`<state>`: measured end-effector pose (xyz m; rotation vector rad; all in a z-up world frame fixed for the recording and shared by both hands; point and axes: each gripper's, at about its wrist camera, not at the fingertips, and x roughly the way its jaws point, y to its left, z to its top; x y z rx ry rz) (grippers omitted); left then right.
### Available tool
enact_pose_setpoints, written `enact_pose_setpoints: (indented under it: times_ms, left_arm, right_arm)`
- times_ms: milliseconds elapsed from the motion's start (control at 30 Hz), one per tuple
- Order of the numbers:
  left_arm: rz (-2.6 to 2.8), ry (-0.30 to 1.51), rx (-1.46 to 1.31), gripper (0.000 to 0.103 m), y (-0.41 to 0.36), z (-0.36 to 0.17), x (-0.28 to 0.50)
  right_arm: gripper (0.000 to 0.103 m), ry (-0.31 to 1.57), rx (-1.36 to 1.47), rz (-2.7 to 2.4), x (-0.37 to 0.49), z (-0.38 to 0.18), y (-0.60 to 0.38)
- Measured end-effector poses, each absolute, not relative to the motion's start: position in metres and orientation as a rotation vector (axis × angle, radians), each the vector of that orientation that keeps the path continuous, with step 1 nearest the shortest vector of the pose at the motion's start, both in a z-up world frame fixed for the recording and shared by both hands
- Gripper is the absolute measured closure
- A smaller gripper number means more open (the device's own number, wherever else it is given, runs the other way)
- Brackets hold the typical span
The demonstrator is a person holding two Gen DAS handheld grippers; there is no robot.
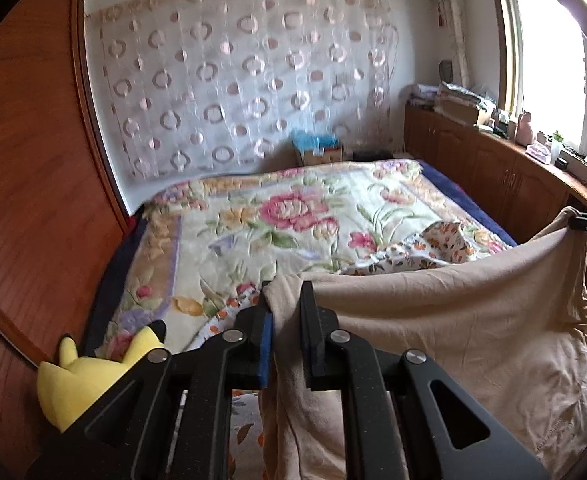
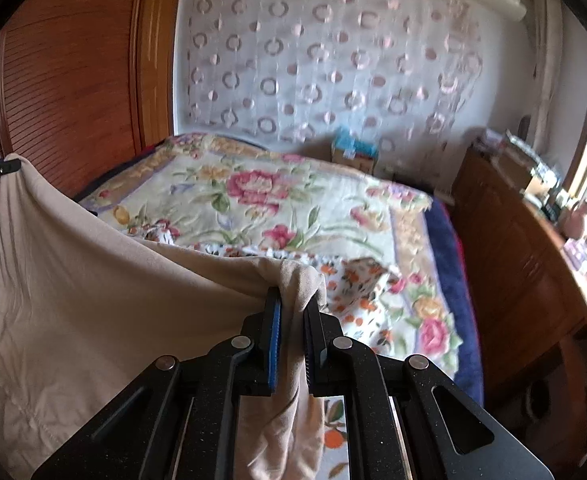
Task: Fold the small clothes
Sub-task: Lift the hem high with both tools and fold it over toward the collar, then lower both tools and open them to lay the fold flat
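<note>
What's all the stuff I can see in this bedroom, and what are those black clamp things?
beige garment: one, tan, stretched in the air between both clamps over the bed
floral blanket: one, cream with pink flowers, spread over the bed
orange-print cloth: one, white with orange flowers, crumpled on the blanket
plush toy: one, yellow with black ear tips, at the bed's left side
lace curtain: one, white with pink rings, on the far wall
wooden cabinet: one, brown, under the window, cluttered top
cardboard box: one, brown, beyond the bed
left gripper: black, shut on the garment
right gripper: black, shut on the garment
</note>
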<state>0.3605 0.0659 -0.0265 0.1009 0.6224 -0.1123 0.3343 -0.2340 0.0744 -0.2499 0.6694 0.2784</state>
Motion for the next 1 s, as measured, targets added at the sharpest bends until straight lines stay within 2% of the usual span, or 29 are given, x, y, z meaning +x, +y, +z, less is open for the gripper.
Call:
enact_pose_setpoints:
  times_ms: [67,133,167,233,300,367,433,467,700,1000]
  left_arm:
    - [-0.114,0.659,0.087,0.085,0.068,-0.036,0.365]
    - [-0.116,0.687,0.085,0.083,0.070,-0.043,0.368]
    - [-0.118,0.699,0.087,0.082,0.071,-0.045,0.367]
    - [-0.124,0.704,0.085,0.065,0.074,-0.048,0.363]
    - [-0.131,0.700,0.079,0.058,0.076,-0.048,0.352]
    - [-0.142,0.705,0.064,0.052,0.080,-0.049,0.341]
    - [-0.156,0.707,0.052,0.032,0.083,-0.054,0.330]
    - [-0.161,0.708,0.049,0.028,0.085,-0.056,0.324]
    - [-0.153,0.753,0.031,0.026,0.089,-0.081,0.277]
    - [-0.143,0.806,0.010,0.026,0.090,-0.106,0.259]
  right_arm:
    - [0.094,0.691,-0.238,0.277,0.334,0.070,-0.233]
    - [0.086,0.706,-0.243,0.267,0.335,0.069,-0.234]
    - [0.078,0.712,-0.249,0.249,0.331,0.067,-0.234]
    - [0.066,0.727,-0.242,0.249,0.324,0.069,-0.237]
    - [0.055,0.733,-0.233,0.242,0.312,0.073,-0.240]
    - [0.053,0.743,-0.210,0.250,0.298,0.076,-0.247]
    - [0.053,0.754,-0.178,0.278,0.276,0.083,-0.254]
    - [0.053,0.758,-0.172,0.283,0.264,0.086,-0.257]
    - [0.053,0.794,-0.099,0.297,0.192,0.081,-0.283]
    - [0.053,0.879,-0.045,0.259,0.168,0.070,-0.308]
